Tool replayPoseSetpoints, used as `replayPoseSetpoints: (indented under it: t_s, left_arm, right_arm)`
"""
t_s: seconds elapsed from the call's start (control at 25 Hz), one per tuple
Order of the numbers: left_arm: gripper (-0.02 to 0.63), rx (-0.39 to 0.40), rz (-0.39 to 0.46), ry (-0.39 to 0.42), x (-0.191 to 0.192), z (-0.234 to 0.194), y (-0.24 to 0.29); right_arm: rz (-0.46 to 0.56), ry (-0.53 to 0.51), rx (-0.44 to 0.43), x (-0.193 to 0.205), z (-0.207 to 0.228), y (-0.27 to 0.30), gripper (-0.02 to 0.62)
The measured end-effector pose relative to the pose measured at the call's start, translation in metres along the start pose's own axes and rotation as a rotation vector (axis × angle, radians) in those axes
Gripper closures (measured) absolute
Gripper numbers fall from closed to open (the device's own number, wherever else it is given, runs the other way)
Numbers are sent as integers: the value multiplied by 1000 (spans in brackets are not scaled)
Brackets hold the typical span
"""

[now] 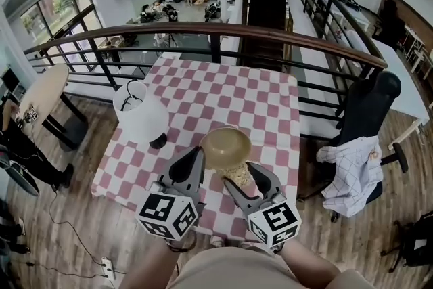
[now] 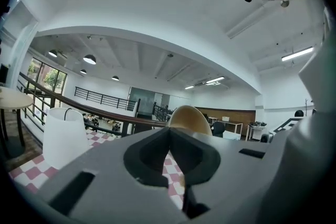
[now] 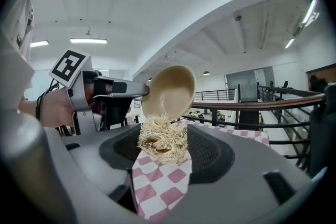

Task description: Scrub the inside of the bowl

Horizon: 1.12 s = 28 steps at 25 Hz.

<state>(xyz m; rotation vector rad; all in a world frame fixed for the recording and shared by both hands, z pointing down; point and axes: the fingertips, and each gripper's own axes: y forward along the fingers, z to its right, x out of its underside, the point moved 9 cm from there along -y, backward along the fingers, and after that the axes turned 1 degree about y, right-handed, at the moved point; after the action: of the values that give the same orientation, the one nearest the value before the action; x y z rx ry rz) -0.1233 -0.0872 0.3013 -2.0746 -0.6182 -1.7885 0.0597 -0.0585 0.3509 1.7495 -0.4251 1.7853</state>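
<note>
A tan bowl (image 1: 225,147) is held tilted above the pink-checked table (image 1: 270,105), its opening turned towards the right gripper. My left gripper (image 1: 201,153) is shut on the bowl's left rim; the right gripper view shows that grip on the bowl (image 3: 170,93). In the left gripper view the closed left gripper (image 2: 169,131) hides most of the bowl (image 2: 190,118). My right gripper (image 1: 238,169) is shut on a pale fibrous scrubber (image 1: 239,176). That scrubber (image 3: 163,139) sits in the right gripper (image 3: 163,147) just below the bowl's lower rim, touching or nearly touching it.
A white bucket-like container (image 1: 140,117) with a thin wire handle stands at the table's left edge, with a small black object (image 1: 158,141) at its foot. A dark railing (image 1: 203,30) runs behind the table. An office chair (image 1: 362,145) draped with cloth stands to the right.
</note>
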Motion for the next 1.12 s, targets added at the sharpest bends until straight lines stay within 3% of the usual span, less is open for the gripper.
replayPoseSetpoints:
  t_s: [0.2, 0.36, 0.92, 1.12]
  left_arm:
    - [591, -8, -31, 10, 2, -11, -6]
    - [591, 20, -57, 22, 2, -13, -7]
    - [591, 36, -140, 262, -3, 5, -16]
    - [592, 96, -199, 352, 5, 19, -12]
  right_arm:
    - [-2, -116, 53, -15, 20, -12, 344]
    - [-15, -213, -3, -27, 28, -15, 344]
    - [-1, -287, 25, -57, 42, -16, 344]
    - [38, -311, -8, -74, 37, -11, 344]
